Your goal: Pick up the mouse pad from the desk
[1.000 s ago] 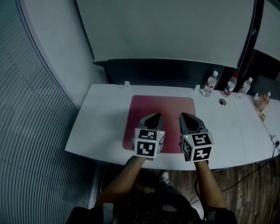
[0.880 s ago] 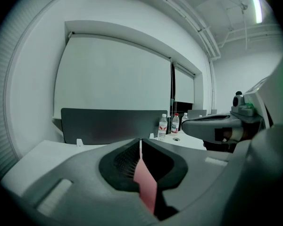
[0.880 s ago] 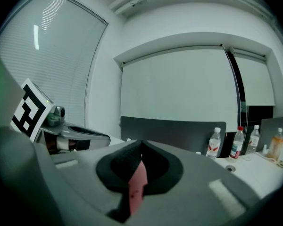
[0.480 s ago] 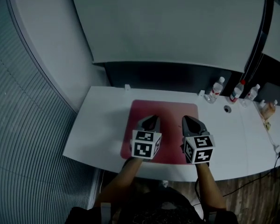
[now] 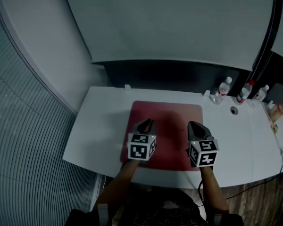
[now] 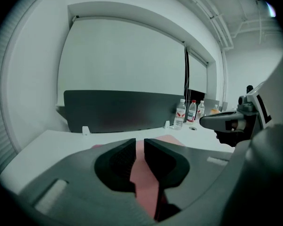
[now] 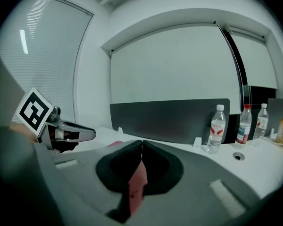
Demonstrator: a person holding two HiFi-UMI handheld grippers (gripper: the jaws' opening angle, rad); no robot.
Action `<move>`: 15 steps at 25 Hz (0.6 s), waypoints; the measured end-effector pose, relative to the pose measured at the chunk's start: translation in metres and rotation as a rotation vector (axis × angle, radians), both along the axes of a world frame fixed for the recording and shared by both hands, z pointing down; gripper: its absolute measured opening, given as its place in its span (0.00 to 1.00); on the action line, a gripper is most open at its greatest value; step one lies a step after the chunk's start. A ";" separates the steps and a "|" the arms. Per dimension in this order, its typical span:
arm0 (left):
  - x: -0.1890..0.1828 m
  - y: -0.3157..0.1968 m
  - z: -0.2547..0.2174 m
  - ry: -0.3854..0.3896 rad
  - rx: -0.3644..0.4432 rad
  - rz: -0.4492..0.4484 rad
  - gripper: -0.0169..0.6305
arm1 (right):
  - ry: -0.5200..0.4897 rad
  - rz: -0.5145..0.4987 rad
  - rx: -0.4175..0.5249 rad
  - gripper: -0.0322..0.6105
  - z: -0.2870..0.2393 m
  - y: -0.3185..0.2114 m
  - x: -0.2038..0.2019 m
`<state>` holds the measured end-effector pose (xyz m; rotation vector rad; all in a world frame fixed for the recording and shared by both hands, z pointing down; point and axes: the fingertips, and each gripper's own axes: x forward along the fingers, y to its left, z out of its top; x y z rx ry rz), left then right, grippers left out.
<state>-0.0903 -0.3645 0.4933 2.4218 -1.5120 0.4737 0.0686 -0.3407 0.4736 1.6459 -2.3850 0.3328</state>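
Evidently set to pinch the mouse pad (image 5: 170, 131) off the desk (image 5: 101, 121), the left hand-held gripper (image 5: 145, 123) has just been parting its empty jaws slightly, while the right hand-held gripper (image 5: 194, 124) has its own pressed together.

Left gripper (image 5: 145, 123), right gripper (image 5: 195, 125) lower toward mouse pad (image 5: 172, 121), wider apart; left gripper jaws just opening slightly, nothing between

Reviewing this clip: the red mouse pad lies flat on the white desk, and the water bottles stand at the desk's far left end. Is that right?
Not quite. The water bottles stand at the far right end of the desk, as the head view shows. The red mouse pad does lie flat on the white desk.
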 end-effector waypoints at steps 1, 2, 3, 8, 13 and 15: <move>-0.001 -0.002 0.005 -0.003 -0.010 -0.001 0.09 | -0.002 0.004 -0.011 0.05 0.005 -0.001 0.003; -0.003 -0.005 0.010 -0.007 -0.021 -0.002 0.11 | -0.004 0.009 -0.022 0.05 0.010 -0.003 0.007; -0.005 -0.007 0.015 -0.012 -0.034 -0.005 0.13 | -0.005 0.014 -0.030 0.05 0.015 -0.005 0.010; -0.018 -0.015 0.046 -0.040 -0.092 -0.033 0.18 | -0.004 0.025 -0.068 0.07 0.037 -0.010 0.023; -0.030 -0.024 0.067 -0.052 -0.136 -0.050 0.23 | 0.008 0.038 -0.112 0.09 0.058 -0.017 0.035; -0.036 -0.026 0.075 -0.062 -0.154 -0.052 0.25 | 0.004 0.044 -0.133 0.10 0.067 -0.017 0.040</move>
